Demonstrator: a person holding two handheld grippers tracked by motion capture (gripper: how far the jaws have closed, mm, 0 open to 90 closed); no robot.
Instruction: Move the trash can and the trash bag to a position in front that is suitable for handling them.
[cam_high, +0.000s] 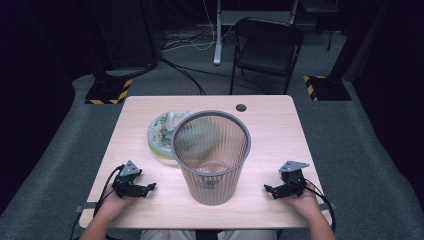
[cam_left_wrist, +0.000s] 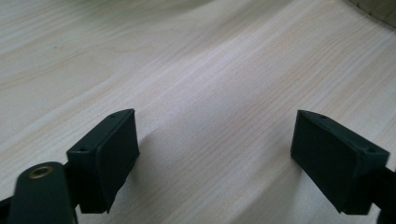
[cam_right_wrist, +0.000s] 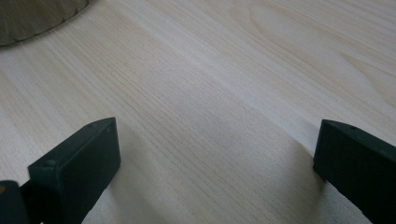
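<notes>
Basket (cam_high: 212, 155) stands mid-table between left gripper (cam_high: 145, 189) and right gripper (cam_high: 272, 190), jaws apart.

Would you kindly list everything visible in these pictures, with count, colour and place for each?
Wastebasket: one, grey, ribbed, upright at table centre.
Plate: one, pale green, patterned, left of and partly behind the wastebasket.
Table: one, light wood, with a dark round hole near its far edge.
Folding chair: one, black, on the floor beyond the table.
Hazard-striped bases: two, black and yellow, on the floor beyond the table's far corners.
Left gripper: one, black, near left on the table, jaws open, empty.
Right gripper: one, black, near right, jaws open, empty.
</notes>
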